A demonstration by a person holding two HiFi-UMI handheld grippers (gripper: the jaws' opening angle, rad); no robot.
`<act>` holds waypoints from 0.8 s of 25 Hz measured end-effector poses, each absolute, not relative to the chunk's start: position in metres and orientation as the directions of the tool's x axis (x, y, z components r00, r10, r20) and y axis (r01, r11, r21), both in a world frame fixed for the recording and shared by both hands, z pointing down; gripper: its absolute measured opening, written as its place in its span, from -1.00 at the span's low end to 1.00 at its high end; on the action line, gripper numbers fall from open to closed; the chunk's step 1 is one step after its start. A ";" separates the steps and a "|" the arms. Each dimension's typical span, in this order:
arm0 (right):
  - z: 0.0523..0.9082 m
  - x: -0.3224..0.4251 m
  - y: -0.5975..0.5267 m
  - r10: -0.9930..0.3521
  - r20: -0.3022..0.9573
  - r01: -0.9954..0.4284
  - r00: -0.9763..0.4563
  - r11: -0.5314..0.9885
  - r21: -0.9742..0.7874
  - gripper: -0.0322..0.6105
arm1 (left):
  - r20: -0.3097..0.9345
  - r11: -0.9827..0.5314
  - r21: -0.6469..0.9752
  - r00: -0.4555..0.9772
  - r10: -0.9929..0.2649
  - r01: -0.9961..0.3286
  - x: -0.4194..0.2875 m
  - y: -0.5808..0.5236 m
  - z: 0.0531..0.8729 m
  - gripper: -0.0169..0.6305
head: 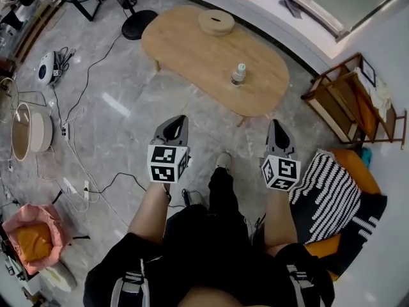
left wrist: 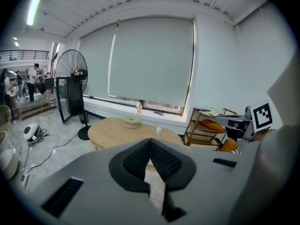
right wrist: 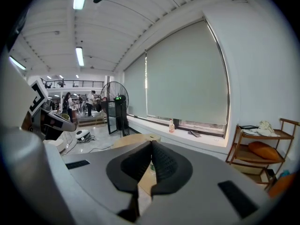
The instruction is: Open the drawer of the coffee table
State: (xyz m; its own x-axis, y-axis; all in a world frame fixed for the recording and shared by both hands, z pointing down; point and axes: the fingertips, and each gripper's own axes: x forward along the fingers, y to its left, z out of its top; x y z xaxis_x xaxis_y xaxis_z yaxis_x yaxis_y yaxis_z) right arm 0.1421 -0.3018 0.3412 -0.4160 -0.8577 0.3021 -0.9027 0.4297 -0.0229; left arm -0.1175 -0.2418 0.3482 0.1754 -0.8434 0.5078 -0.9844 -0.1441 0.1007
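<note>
**A:** None of the task is done, as far as I can judge. No drawer shows in any view. The table [head: 204, 53] sits in the upper middle of the head view, and from above only its oval wooden top is seen.

**B:** So where is the drawer?

**A:** I cannot tell. I would guess its front hides under the top. The left gripper view has the table just above the jaw tips, but no front or handle can be made out there either.

**B:** And the tongs?

**A:** The left tongs [head: 175, 125] and the right tongs [head: 277, 129] are in the lower middle of the head view. Both are well apart from the table, with bare floor [head: 128, 107] between. Each pair is pressed together, pads meeting, with nothing held.

**B:** Anything on top?

**A:** A small bottle [head: 238, 74] stands near the lower right edge of the top, and a round wooden box [head: 216, 22] sits at the upper end. Neither should hinder a drawer, I think.

**B:** What is left, then?

**A:** All of it: closing in on the table, finding the drawer front, parting one pair of tongs, gripping and pulling.
</note>
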 end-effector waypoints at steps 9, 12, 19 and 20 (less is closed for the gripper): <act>0.504 0.156 -0.298 -0.873 0.304 -0.916 -0.381 0.401 0.005 -0.85 | 0.479 -0.157 0.118 0.195 -0.856 -0.980 -0.136 -0.253 0.523 -0.89; 0.571 0.159 -0.311 -0.886 0.267 -0.917 -0.379 0.399 0.023 -0.85 | 0.435 -0.159 0.116 0.194 -0.879 -0.980 -0.142 -0.270 0.593 -0.89; 0.717 0.159 -0.313 -0.900 0.167 -0.909 -0.402 0.415 0.050 -0.85 | 0.309 -0.139 0.129 0.173 -0.935 -0.982 -0.151 -0.281 0.737 -0.89; 0.731 0.160 -0.310 -0.900 0.159 -0.907 -0.405 0.418 0.053 -0.85 | 0.299 -0.138 0.127 0.171 -0.939 -0.982 -0.150 -0.278 0.750 -0.89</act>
